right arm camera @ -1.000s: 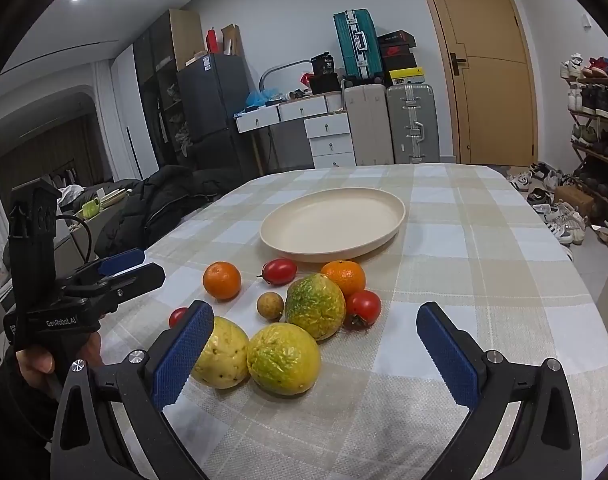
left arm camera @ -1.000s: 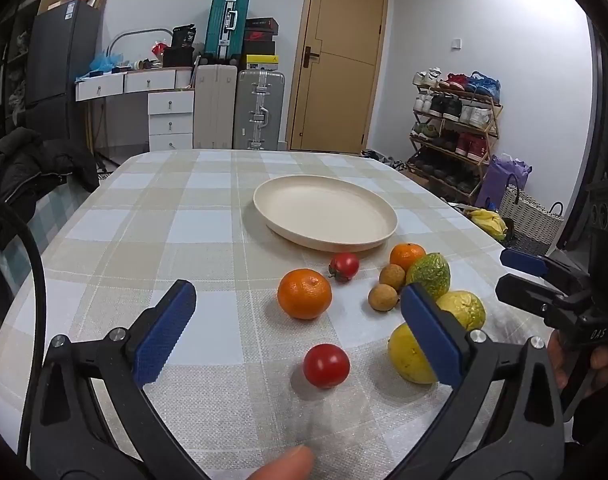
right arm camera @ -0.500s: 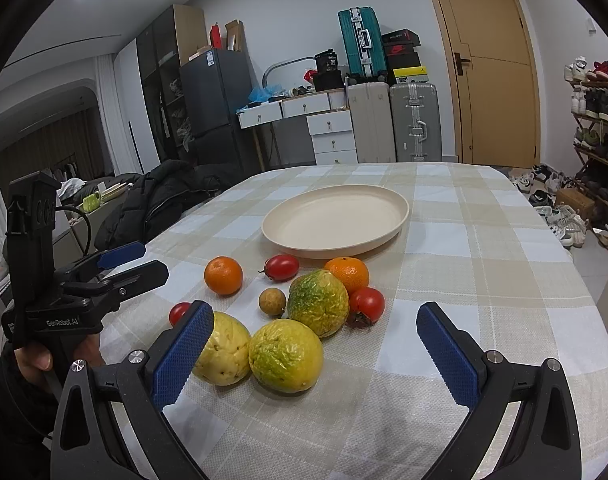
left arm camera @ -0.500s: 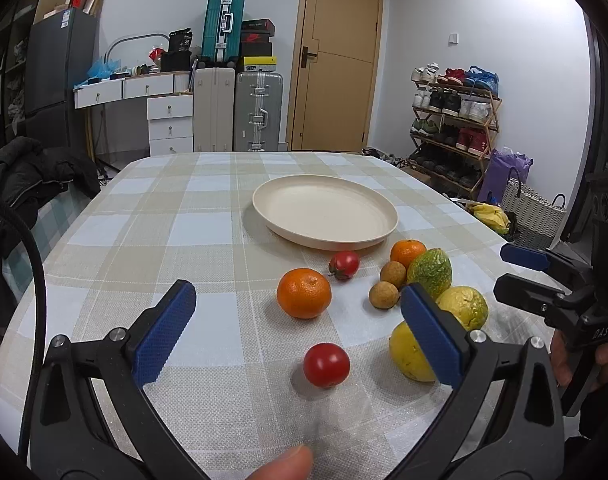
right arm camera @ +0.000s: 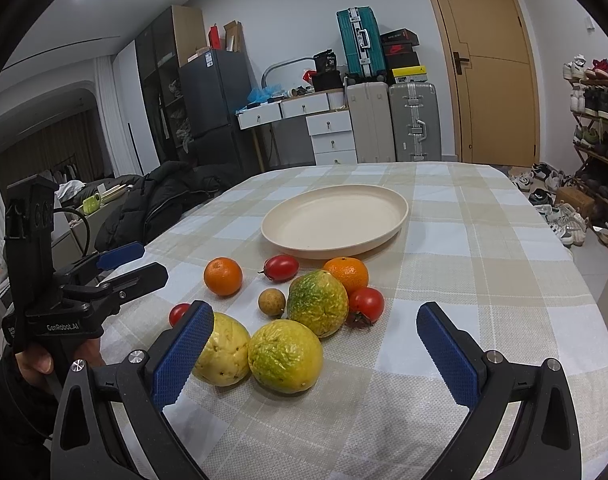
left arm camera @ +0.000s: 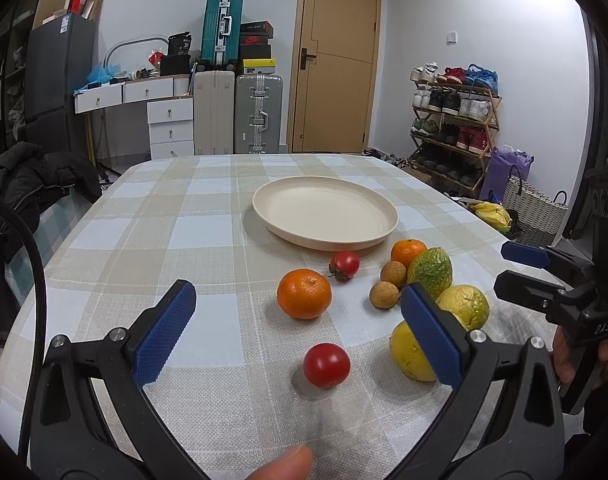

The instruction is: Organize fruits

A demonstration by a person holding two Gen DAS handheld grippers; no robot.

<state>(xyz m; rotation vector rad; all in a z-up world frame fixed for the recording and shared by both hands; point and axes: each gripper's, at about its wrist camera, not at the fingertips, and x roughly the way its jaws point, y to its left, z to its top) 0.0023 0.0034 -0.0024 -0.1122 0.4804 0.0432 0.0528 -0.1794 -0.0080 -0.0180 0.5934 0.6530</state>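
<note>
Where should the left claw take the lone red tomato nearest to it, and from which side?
Grip the tomato across its round middle, coming straight forward and down with the open left claw. It lies alone on the tablecloth, with free space on both flanks for the pads.

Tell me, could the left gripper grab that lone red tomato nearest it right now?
Probably yes. The left gripper is open, and the tomato sits alone on the tablecloth between its fingers' line, with nothing blocking the way.
</note>
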